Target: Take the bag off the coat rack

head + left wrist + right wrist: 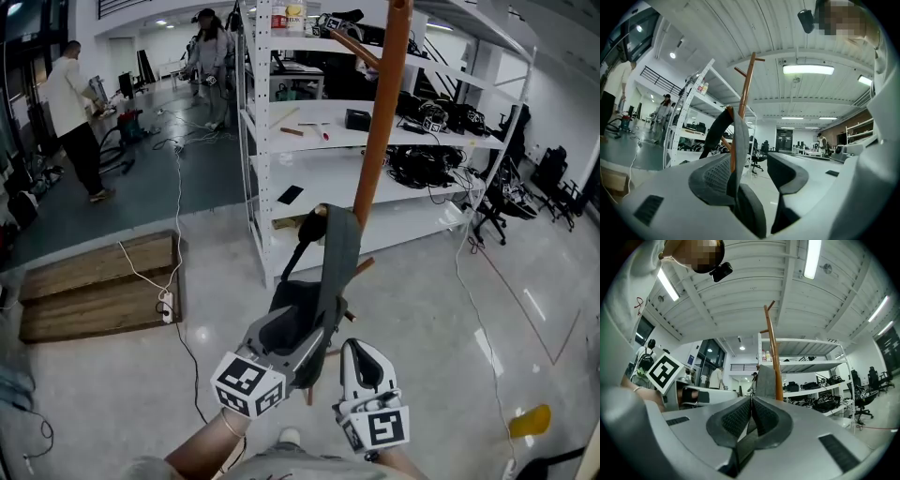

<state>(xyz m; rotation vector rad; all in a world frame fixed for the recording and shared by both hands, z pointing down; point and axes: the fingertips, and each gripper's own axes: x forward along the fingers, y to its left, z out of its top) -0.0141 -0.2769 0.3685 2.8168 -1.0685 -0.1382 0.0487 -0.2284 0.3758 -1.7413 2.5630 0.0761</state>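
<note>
A grey bag strap (339, 248) with a black handle loop (302, 246) hangs from a peg of the orange-brown coat rack pole (382, 112). My left gripper (305, 314) is open, its jaws wide apart around the lower part of the bag. In the left gripper view (750, 171) the grey strap (737, 140) runs between the jaws and lies against the left pad (715, 176); the right pad stands clear of it. My right gripper (361, 349) sits just right of the left one. Its jaws (751, 404) are closed on a thin grey band of the strap (766, 380), the pole (774, 362) behind.
White metal shelving (281, 122) with cables and gear stands right behind the rack. A wooden pallet (94, 281) and a power strip (167, 305) on a cable lie on the floor at left. Two people stand far back left. A yellow object (530, 420) lies at lower right.
</note>
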